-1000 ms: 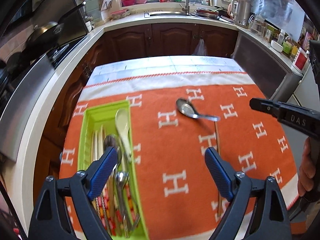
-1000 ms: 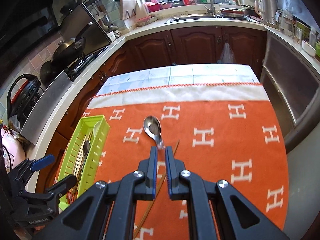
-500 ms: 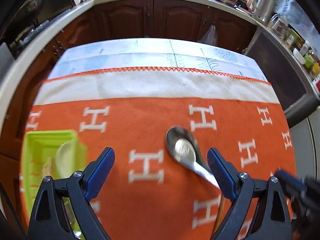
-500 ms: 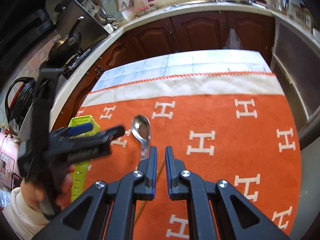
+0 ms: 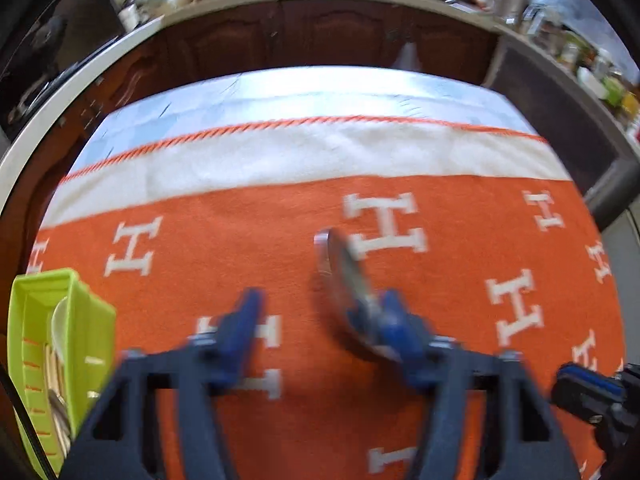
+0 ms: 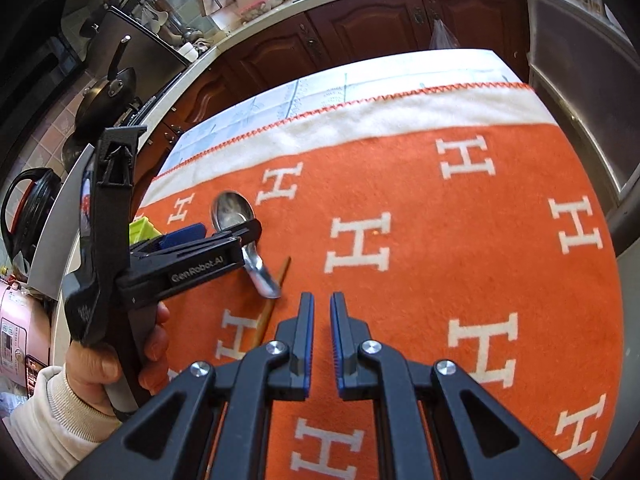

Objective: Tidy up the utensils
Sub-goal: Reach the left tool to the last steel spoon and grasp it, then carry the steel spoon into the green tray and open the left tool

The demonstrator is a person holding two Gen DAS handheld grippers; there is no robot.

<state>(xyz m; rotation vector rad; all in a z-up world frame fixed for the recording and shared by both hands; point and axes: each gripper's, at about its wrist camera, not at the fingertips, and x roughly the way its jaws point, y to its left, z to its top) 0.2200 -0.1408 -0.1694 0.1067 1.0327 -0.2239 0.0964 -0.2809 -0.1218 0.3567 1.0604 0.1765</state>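
A metal spoon (image 5: pixel 340 268) lies on the orange cloth (image 5: pixel 240 240), tipped up on its edge. My left gripper (image 5: pixel 320 316) straddles its neck with the jaws closing. The right blue pad (image 5: pixel 394 320) touches the spoon, while the left pad (image 5: pixel 248 312) stands well clear of it. From the right wrist view, the left gripper (image 6: pixel 224 230) reaches over the spoon (image 6: pixel 232 210) from the left, held by a hand (image 6: pixel 104 364). A wooden chopstick (image 6: pixel 276 292) lies just behind the spoon's handle. My right gripper (image 6: pixel 322 300) hovers shut over the cloth, with nothing in it.
A lime green utensil tray (image 5: pixel 44 276) holding several utensils sits at the cloth's left edge. Dark wooden cabinets (image 6: pixel 360 28) and a counter curve around the far side. A pan (image 6: pixel 108 92) rests on the stove at the left. The right gripper's tip (image 5: pixel 580 384) shows at lower right.
My left gripper came down and forward over the spoon and its jaws narrowed around it. The spoon tipped from flat onto its edge. The right gripper sank a little and stayed shut.
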